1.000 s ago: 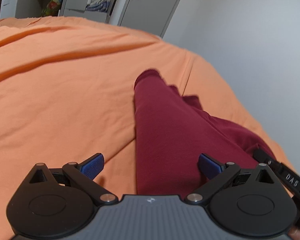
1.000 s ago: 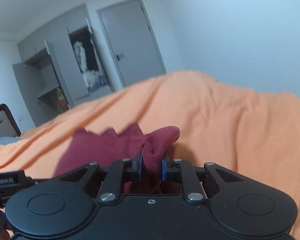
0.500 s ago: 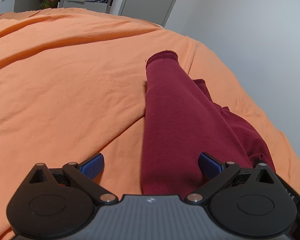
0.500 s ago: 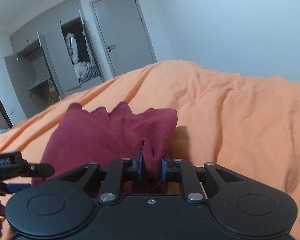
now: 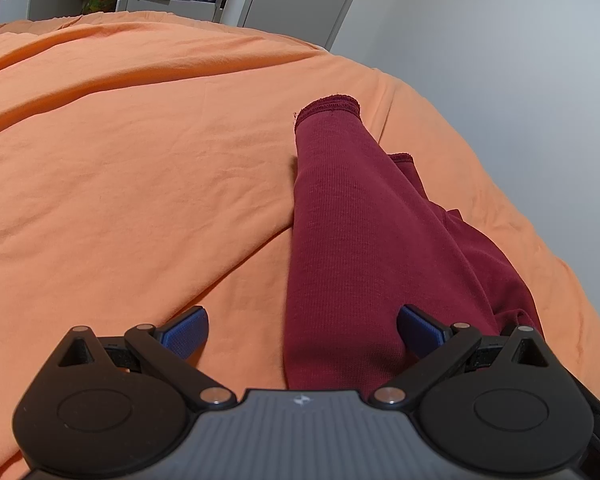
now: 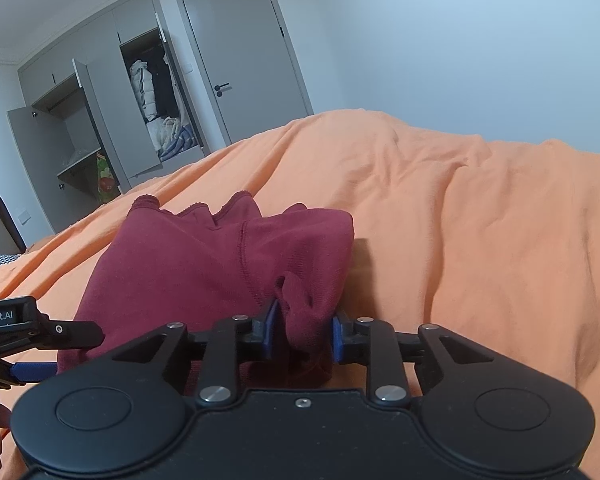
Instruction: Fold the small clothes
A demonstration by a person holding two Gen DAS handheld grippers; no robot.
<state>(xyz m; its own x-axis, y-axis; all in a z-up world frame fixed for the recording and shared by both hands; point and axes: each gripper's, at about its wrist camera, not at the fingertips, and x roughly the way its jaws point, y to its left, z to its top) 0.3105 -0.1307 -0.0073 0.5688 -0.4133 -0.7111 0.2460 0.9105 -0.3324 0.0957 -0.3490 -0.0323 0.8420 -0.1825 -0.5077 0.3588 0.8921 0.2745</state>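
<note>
- The right gripper (image 6: 303, 334) has its jaws clamped on a bunched fold of the dark red garment (image 6: 204, 264).
- The left gripper (image 5: 302, 330) stands wide — the garment's near edge lies between its jaws, toward the right finger.
- Beyond, one leg stretches away over the orange bedspread (image 5: 120, 160).

The right gripper (image 6: 302, 334) pinches a bunched fold of a maroon garment (image 6: 204, 264) spread on an orange bedspread (image 6: 460, 220), the left gripper (image 6: 32, 344) beside the cloth's left edge, an open wardrobe (image 6: 112, 120) behind.
</note>
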